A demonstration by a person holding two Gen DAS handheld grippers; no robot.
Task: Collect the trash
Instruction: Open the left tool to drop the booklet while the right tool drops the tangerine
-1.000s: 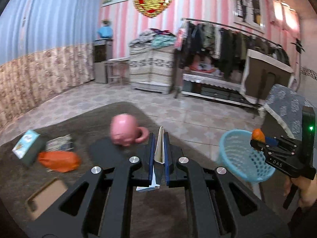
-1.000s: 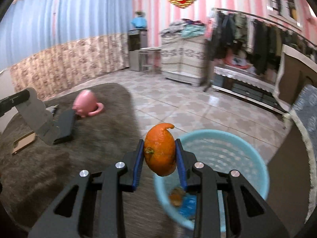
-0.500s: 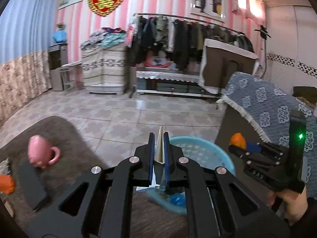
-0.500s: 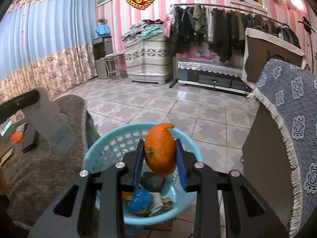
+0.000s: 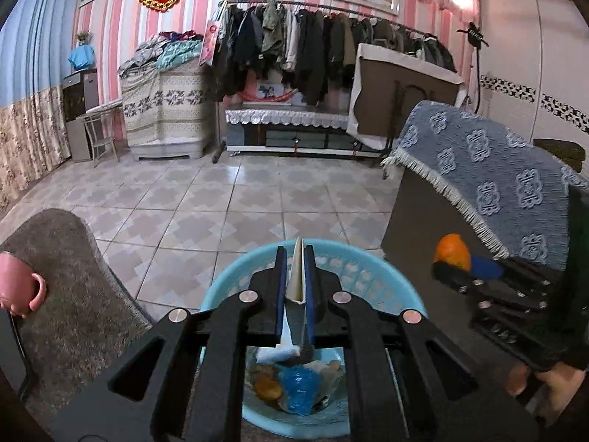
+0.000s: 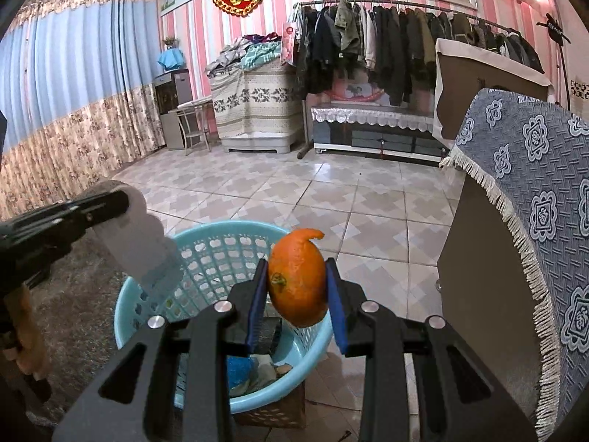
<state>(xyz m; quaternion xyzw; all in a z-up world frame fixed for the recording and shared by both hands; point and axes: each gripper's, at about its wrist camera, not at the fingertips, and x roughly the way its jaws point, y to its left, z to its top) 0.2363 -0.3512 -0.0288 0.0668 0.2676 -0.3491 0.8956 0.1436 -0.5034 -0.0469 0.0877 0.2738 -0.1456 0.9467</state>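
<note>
- Pink mug (image 5: pixel 20 281) sat on the grey rug (image 5: pixel 73 294), far left.
- Left gripper (image 5: pixel 294 280) was clamped on a folded paper (image 5: pixel 297 276), above the blue basket (image 5: pixel 368 265) holding trash.
- Right gripper (image 6: pixel 296 287) clenched an orange peel (image 6: pixel 298 280) over the basket's right rim.

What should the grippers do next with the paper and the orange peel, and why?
Probably open the left hand-held gripper first: its paper hangs right over the blue basket, which already holds trash. The right hand-held gripper grips the orange peel near the basket's far rim, so it could follow.
</note>
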